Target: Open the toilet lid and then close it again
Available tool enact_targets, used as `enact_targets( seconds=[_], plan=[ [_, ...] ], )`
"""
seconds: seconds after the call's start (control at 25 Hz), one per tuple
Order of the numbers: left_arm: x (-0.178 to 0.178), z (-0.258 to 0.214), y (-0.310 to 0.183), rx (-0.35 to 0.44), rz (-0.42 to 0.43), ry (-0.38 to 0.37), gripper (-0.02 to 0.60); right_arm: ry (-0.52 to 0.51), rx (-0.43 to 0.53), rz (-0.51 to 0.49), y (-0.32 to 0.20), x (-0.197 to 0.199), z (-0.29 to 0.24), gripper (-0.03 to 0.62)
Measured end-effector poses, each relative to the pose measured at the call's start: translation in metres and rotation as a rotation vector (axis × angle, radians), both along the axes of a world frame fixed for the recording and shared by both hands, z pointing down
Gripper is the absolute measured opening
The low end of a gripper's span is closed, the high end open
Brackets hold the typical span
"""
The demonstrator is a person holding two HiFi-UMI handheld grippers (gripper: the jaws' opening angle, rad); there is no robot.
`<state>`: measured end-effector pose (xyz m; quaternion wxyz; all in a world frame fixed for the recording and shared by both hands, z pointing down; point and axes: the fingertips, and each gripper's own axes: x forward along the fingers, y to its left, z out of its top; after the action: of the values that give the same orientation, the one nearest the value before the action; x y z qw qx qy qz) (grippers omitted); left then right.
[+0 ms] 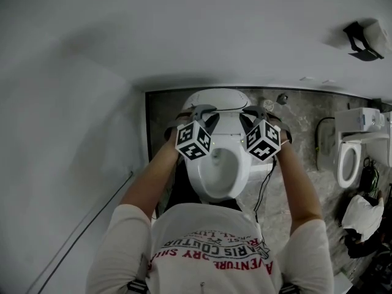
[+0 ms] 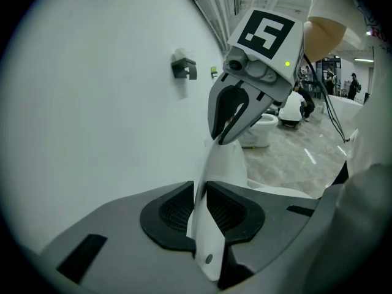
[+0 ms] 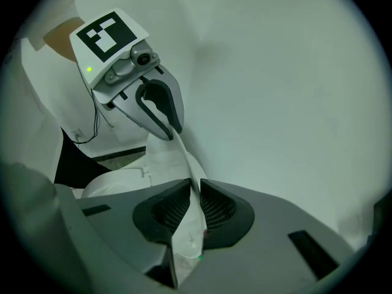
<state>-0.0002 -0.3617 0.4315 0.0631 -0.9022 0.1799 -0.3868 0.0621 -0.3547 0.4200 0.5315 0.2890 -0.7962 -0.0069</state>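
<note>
Lid (image 1: pixel 215 101) is up, standing over the bowl (image 1: pixel 219 170) close to the wall (image 1: pixel 184 29), and both tongs are on it. Left tongs (image 2: pixel 199 210) pinch its thin rim, jaws nearly together with the white edge squeezed between the pads. Right tongs (image 3: pixel 195 208) do the same on the opposite side, gap narrower yet. Best play, I'd say: keep the 2 grips level, swing the lid in an arc about its back edge, and ease it so the slick plastic can't slip and slam.
</note>
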Motion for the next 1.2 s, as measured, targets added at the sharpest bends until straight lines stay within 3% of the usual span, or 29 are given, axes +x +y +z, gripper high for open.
enact_targets(
  seconds=[0.28,0.68,0.92,1.2],
  plan=[
    [0.001,-0.003,0.022,0.002,0.007,-0.001,0.066,0.003,0.004,-0.045,0.023,0.000,-0.003,0.031],
    [-0.003,-0.011,0.075,0.082,-0.012,-0.011,0.064,-0.045,0.033,-0.095,0.077,-0.003,-0.012,0.031],
    [-0.003,-0.008,0.123,0.109,-0.028,-0.071,0.061,-0.086,0.027,-0.174,0.128,-0.003,-0.010,0.031],
    [-0.012,0.003,0.172,0.079,-0.046,-0.131,0.063,-0.106,-0.002,-0.215,0.180,-0.013,0.000,0.031]
  ],
)
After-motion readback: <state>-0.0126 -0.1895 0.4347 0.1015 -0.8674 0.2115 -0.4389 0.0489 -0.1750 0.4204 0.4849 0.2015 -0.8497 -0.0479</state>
